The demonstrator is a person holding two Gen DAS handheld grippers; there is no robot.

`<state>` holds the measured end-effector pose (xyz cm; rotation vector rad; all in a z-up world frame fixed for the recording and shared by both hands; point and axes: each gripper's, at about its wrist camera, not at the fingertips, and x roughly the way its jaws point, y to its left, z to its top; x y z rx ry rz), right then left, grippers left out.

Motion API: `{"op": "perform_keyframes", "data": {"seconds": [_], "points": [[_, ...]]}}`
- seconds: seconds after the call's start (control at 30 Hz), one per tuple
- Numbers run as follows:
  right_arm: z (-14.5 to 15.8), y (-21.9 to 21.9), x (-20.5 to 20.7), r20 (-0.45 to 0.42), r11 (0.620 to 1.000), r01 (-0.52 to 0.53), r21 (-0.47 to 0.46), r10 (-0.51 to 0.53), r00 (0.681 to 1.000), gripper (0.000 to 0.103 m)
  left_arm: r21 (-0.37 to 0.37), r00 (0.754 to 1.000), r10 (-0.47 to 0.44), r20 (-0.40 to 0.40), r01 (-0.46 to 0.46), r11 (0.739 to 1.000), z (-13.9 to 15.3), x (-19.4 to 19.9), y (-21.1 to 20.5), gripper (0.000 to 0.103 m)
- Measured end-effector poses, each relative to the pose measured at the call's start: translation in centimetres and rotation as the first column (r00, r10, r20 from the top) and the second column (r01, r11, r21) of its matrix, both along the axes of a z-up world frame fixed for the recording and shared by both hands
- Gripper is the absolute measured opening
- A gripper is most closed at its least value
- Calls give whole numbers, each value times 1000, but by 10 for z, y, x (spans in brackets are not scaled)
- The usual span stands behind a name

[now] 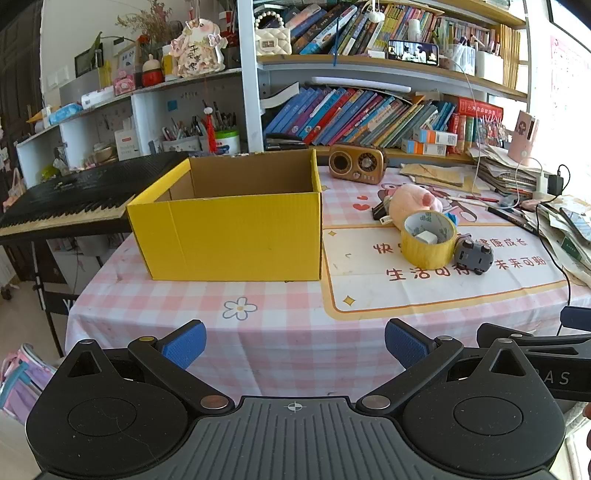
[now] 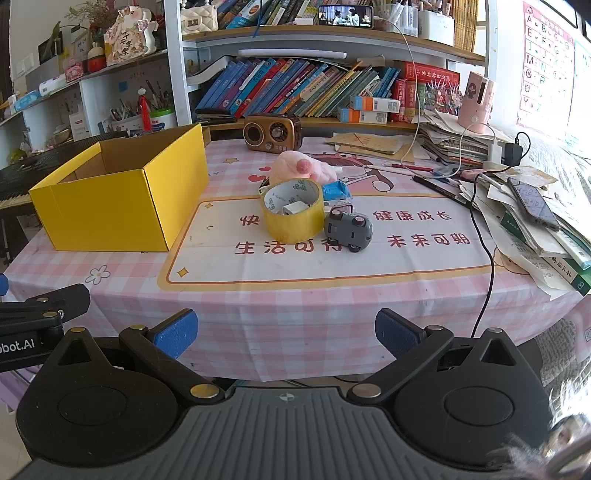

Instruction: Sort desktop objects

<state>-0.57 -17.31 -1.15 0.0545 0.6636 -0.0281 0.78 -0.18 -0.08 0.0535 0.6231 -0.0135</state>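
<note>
Pink-checked cloth covers the counter. Toward its left edge sits an open yellow corrugated cardboard box; mid-counter, a glossy tape roll touches a rounded grey toy car, apparently plastic. Left gripper and right gripper: jaws wide apart, empty.

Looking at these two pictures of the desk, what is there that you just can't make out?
- Floor of the yellow box: both views, hidden by its own walls.
- White thing inside the tape roll: both views, mostly hidden by the roll, so unidentifiable.
- Dark item behind the pink plush toy: left view, mostly hidden by toy and roll.
- Blue item behind the roll: right view, partly covered.
- Phone screen on the shelf: too small.
</note>
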Motion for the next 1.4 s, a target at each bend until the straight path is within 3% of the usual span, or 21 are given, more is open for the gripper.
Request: {"op": "perform_keyframes", "data": {"seconds": [1.4], "points": [[2, -4, 4, 1, 1000, 7, -10, -7, 1000, 103, -13, 999, -34, -6, 33, 999, 2, 8, -2, 103]]}}
